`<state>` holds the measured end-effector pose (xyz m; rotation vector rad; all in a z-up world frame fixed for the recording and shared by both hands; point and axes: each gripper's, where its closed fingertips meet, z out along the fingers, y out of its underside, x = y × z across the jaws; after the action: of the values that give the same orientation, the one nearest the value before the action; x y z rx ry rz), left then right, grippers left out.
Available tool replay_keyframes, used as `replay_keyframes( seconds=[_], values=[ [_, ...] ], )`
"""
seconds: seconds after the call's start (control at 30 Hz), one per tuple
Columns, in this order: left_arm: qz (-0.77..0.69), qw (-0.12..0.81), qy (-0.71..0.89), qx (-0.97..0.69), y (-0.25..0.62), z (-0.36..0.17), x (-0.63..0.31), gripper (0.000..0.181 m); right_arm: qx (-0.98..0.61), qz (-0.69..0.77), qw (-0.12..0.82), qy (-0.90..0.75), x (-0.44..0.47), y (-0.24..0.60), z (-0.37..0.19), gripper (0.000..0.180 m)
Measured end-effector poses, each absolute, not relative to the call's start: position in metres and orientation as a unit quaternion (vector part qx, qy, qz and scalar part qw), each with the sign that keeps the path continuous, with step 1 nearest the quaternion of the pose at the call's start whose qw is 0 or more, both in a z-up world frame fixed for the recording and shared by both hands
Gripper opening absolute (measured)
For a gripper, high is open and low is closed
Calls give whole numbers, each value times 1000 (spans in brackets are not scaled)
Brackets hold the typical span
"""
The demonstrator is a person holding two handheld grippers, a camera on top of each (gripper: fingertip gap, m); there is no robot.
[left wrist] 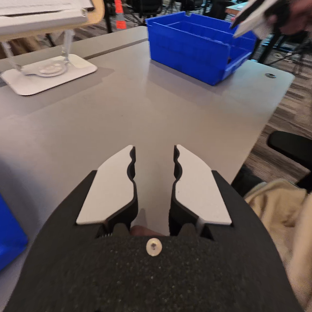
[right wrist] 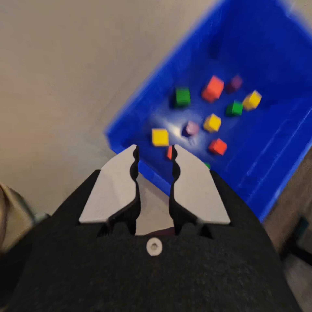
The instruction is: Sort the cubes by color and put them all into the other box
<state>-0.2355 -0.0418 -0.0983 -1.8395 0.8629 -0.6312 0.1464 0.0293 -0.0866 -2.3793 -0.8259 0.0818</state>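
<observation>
— Both pairs of jaws stand parted and empty, ours on the left gripper [left wrist: 154,148] over bare surface [left wrist: 118,109], ours on the right gripper [right wrist: 155,147] just above the near rim of the box [right wrist: 253,50] that holds the cubes.

— We see the cubes loose on its floor: yellow [right wrist: 160,137] nearest the right jaws, green [right wrist: 182,97] beyond it, orange [right wrist: 217,146] to the side, purple [right wrist: 191,128] in the middle. The view is blurred, so edges are soft.

— They look small, stiff and light, probably smooth-sided. We should pinch across two flat opposite faces, not corners, or one may twist out.

— And the other box [left wrist: 10,228]?

— We think it's the blue edge at the left view's margin, though we cannot be sure.
</observation>
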Motion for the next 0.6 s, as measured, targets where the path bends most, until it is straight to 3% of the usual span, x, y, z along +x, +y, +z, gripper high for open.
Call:
replay_keyframes(
  seconds=[0.1, 0.17, 0.33, 0.6],
  values=[
    [-202, 515, 297, -778, -27, -96, -259, 44, -811, 162, 498, -261, 48, 1, -54, 41],
    [-184, 533, 252, -787, -22, -95, -272, 45, -750, 285, 561, -203, -16, -28, -54, 42],
    [-192, 558, 178, -787, -25, -99, -293, 44, -749, 311, 549, -202, -97, -70, -112, 48],
    [-230, 532, 189, -793, -25, -111, -289, 44, -750, 257, 576, -200, -102, -69, -116, 49]
  ],
)
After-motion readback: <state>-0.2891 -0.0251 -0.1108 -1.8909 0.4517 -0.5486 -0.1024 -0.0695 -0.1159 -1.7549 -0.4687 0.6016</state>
